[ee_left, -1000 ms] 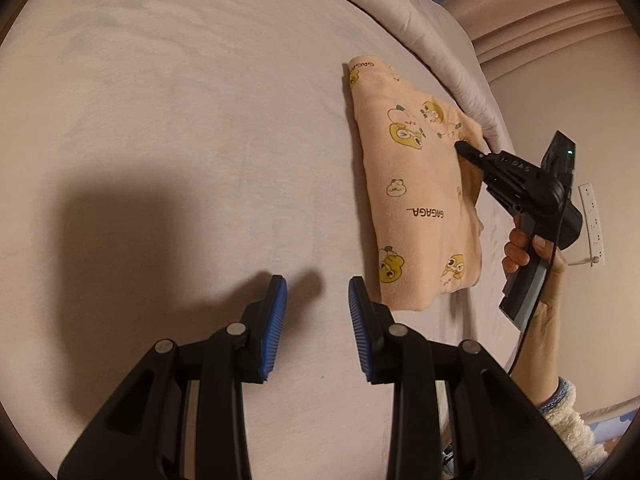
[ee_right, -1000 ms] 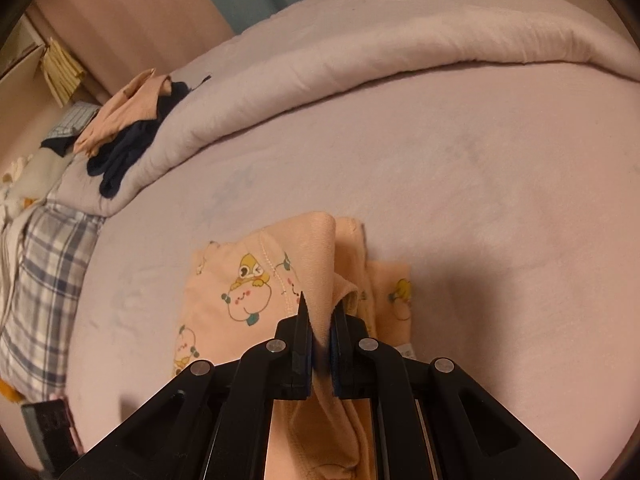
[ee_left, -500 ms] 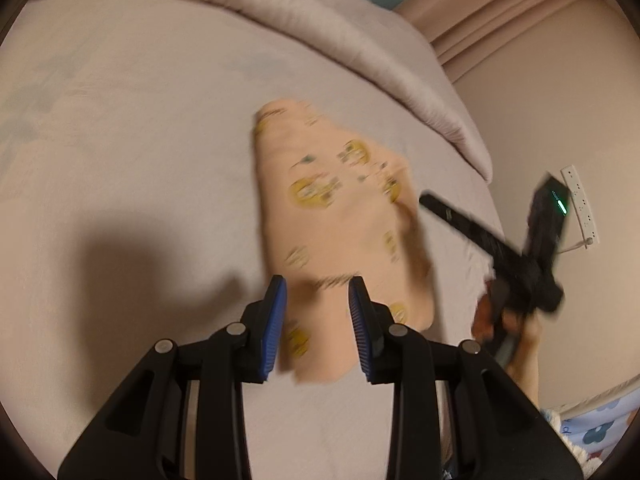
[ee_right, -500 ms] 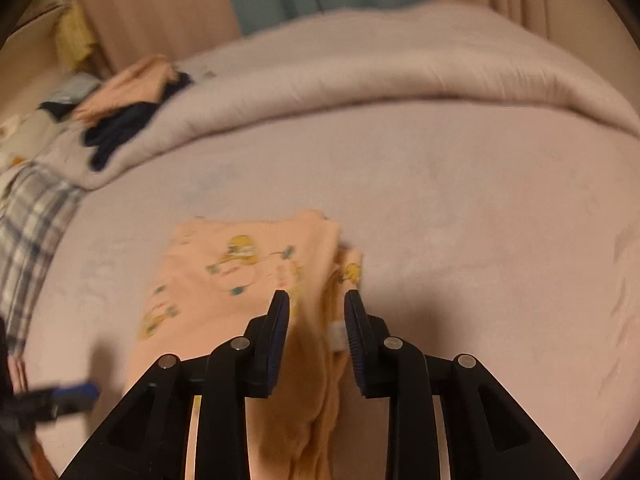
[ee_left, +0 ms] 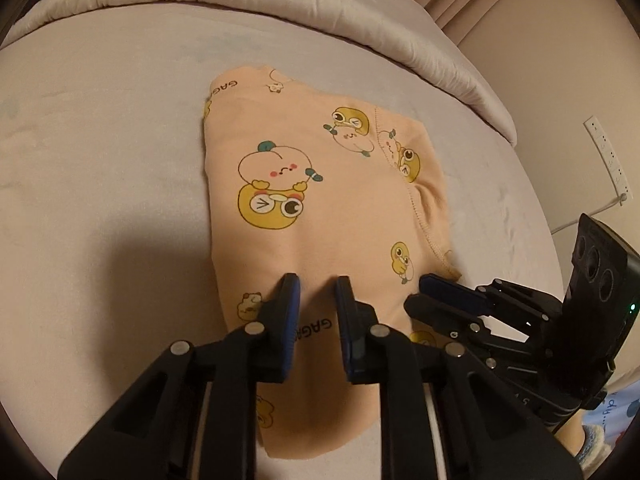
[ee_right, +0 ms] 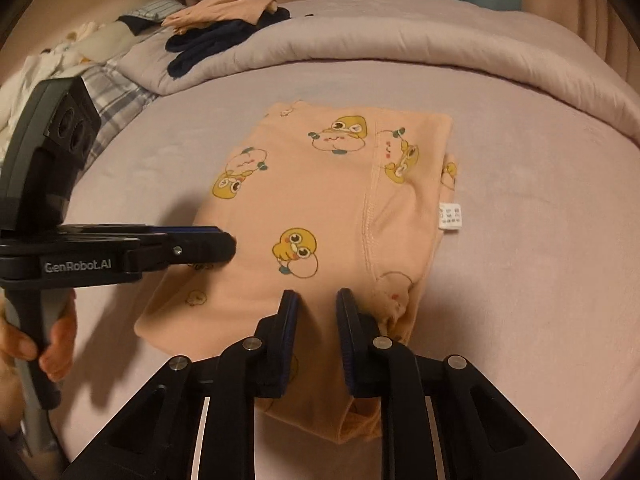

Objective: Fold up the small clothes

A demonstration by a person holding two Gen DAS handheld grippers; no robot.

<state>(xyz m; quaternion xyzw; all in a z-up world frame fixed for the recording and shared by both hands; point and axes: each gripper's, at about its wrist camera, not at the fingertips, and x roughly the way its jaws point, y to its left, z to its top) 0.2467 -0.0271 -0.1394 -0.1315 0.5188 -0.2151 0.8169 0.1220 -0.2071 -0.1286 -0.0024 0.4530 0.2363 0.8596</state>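
A small peach garment (ee_left: 320, 216) with yellow cartoon prints lies folded flat on the pale bed sheet; it also shows in the right wrist view (ee_right: 320, 208), with a white care label (ee_right: 450, 216) at its right edge. My left gripper (ee_left: 316, 296) is open and empty, its tips over the garment's near part. My right gripper (ee_right: 316, 312) is open and empty, tips over the near edge of the garment. In the left wrist view the right gripper (ee_left: 448, 292) reaches in from the right. In the right wrist view the left gripper (ee_right: 208, 244) reaches in from the left.
A rolled duvet (ee_right: 400, 48) runs along the far side of the bed. Dark and peach clothes (ee_right: 224, 28) are piled at the back left by a plaid pillow (ee_right: 108, 96). A wall power strip (ee_left: 608, 156) is at the right.
The right gripper let go of the garment fold and opened. Both grippers moved in over the near part of the garment, which now lies flat.
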